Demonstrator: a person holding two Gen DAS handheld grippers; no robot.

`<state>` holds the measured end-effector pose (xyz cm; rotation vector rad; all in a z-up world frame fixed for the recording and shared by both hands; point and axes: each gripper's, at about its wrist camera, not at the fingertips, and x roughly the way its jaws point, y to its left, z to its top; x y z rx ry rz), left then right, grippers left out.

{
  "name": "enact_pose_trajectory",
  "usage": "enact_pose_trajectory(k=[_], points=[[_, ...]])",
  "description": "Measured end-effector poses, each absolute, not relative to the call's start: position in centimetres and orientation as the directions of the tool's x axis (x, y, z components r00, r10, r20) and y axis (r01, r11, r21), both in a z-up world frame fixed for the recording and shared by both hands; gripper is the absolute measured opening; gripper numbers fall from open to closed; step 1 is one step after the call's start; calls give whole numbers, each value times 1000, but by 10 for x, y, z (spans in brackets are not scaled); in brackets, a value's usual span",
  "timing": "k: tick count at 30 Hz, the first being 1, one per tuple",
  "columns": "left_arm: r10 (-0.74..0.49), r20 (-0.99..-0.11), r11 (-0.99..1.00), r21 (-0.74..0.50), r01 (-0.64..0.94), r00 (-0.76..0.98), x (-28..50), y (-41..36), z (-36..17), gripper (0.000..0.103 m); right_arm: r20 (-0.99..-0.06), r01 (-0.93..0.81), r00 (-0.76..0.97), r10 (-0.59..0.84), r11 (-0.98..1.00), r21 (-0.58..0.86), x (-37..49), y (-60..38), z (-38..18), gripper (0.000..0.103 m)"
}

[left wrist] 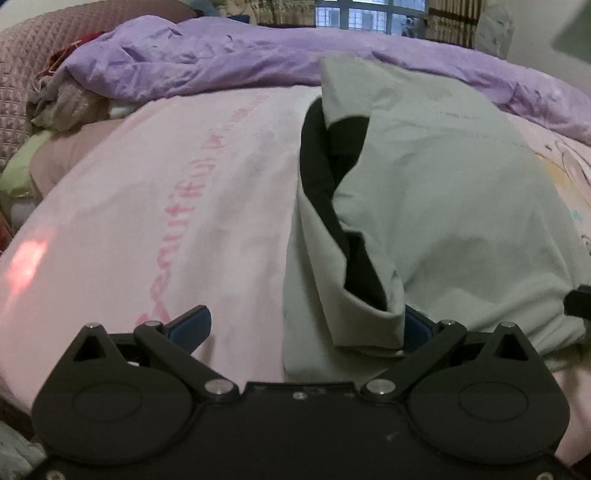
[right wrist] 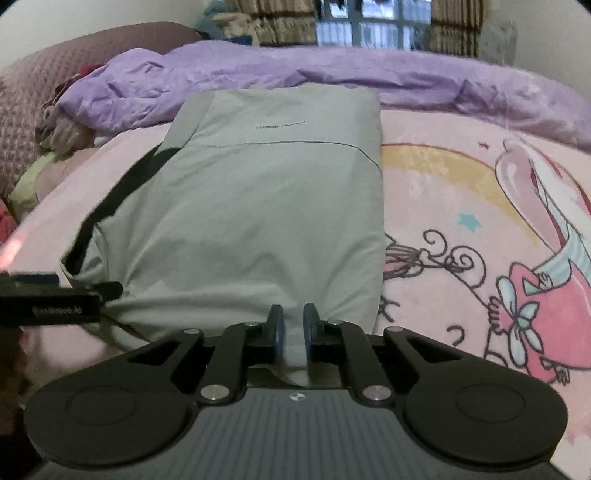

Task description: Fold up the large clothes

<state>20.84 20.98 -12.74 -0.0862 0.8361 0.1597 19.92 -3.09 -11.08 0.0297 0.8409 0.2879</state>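
While my left tool (left wrist: 308,328) gapes released over the folded grey-green jacket (left wrist: 443,206) on the pink bed sheet (left wrist: 166,192), my right tool (right wrist: 293,326) is clenched on that jacket's (right wrist: 266,206) near hem.

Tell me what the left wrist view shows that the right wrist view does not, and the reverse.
Only the left wrist view shows the open left gripper, with faded pink lettering on the sheet and the garment's black lining exposed along a fold.

Only the right wrist view shows the right gripper shut on the garment's near edge, and the pink cartoon print on the sheet.

Both show the pale grey-green folded garment, the crumpled purple quilt behind it and the window.
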Motion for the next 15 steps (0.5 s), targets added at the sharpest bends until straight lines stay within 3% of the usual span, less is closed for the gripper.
enact_pose_trajectory(k=[3,6,11,12,15], points=[[137,-706,986,33,-161,695,203,198,-106,103,-721,-250,626,297,952,175,196,-31,-97,14],[168,-654,981,38,-189,738,199,200,-92,103,-701,-200,678,221,973,113,191,-34,-101,14],[279,-701,958,151,-246,657,205,215,-120,103,-691,-145,701,175,984,101,202,-57,-113,15],[263,-712,961,137,-239,651,204,218,-127,103,-697,-145,697,168,985,92,203,-58,-118,21],[232,-714,963,76,-257,660,202,227,-134,103,-672,-142,717,184,983,117,199,-65,-130,24]])
